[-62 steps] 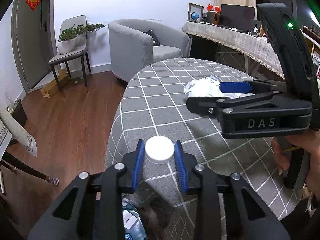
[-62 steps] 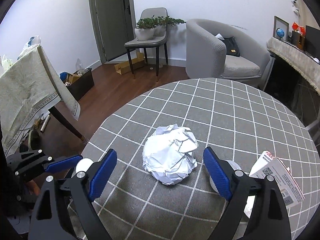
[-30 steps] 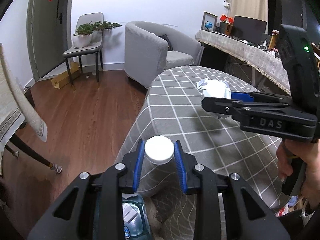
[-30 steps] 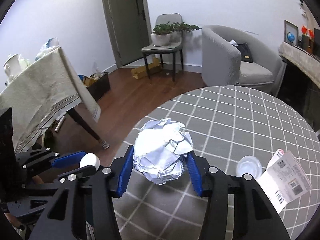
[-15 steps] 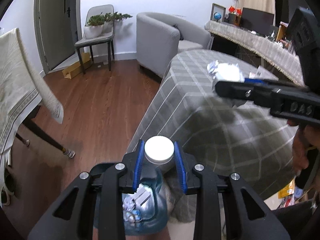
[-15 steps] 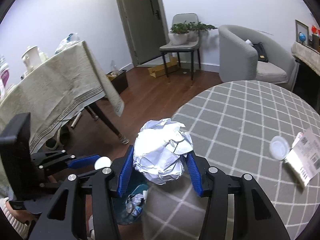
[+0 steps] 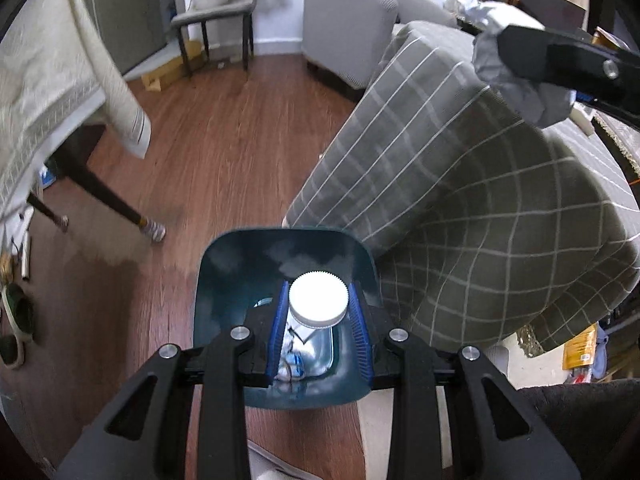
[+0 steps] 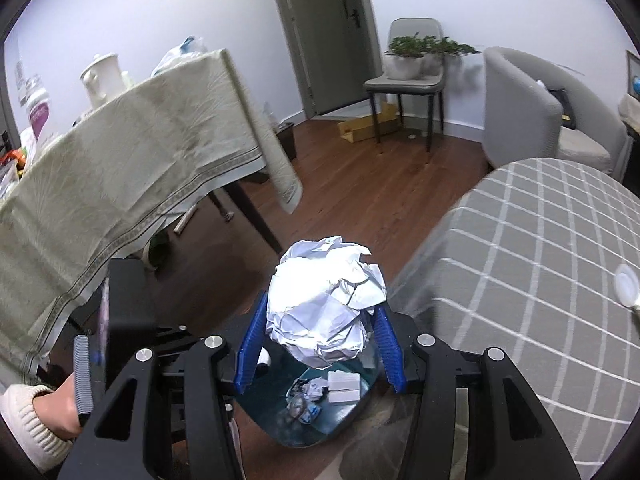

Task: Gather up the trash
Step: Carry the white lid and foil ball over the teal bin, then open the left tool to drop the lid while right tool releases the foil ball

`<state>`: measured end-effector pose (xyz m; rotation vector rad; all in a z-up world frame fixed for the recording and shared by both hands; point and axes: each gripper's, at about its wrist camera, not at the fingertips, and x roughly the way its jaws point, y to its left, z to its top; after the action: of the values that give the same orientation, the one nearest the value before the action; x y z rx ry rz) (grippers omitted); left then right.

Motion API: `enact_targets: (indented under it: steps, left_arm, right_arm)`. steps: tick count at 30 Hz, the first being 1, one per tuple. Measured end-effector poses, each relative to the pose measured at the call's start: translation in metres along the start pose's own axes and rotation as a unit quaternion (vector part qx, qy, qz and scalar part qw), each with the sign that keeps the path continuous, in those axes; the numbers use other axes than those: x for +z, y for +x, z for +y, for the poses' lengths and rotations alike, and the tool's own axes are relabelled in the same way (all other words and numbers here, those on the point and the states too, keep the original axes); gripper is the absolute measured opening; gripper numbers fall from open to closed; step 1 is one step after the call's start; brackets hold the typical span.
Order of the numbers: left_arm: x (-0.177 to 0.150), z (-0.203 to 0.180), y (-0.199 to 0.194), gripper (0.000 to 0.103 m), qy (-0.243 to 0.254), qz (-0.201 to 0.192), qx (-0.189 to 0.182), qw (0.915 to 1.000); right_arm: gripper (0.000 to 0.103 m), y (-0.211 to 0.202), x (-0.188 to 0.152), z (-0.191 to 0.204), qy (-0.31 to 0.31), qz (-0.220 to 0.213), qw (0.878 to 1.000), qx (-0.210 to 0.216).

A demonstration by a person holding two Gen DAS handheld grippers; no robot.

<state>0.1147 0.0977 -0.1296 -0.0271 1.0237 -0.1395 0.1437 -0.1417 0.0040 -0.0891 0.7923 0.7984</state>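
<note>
Wood floor beside the checked-cloth surface [image 7: 460,168]: I held both loads over the teal bin [image 7: 224,280] to drop them in, left gripper [image 7: 319,332] clamped on the white-capped bottle [image 7: 318,300], right gripper [image 8: 316,350] gripping the crumpled paper ball [image 8: 324,304].

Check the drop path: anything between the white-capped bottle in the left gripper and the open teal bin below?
Nothing visible. The white-capped clear bottle hangs in the left gripper right over the open teal plastic bin; only trash lies at the bottom.
</note>
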Motion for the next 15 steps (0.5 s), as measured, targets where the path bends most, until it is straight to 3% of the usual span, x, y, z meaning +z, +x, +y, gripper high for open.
enact_targets:
  steps: [10,12,13,15]
  left_arm:
    - [-0.018,0.038,0.02,0.033,-0.03,0.048,0.007,0.9983]
    - [-0.021,0.043,0.021,0.038,-0.036,0.053,0.001,0.9979]
    - [-0.022,0.047,0.02,0.049,-0.04,0.053,-0.001,0.9978]
    - [-0.023,0.05,0.018,0.052,-0.044,0.049,-0.002,0.9979]
  right_arm:
    - [0.051,0.032,0.002,0.025,-0.012,0.024,1.0,0.016]
    - [0.051,0.037,0.001,0.028,-0.013,0.028,0.999,0.017]
    - [0.051,0.039,0.001,0.029,-0.013,0.029,0.999,0.017]
    - [0.051,0.044,0.001,0.032,-0.014,0.033,0.999,0.017]
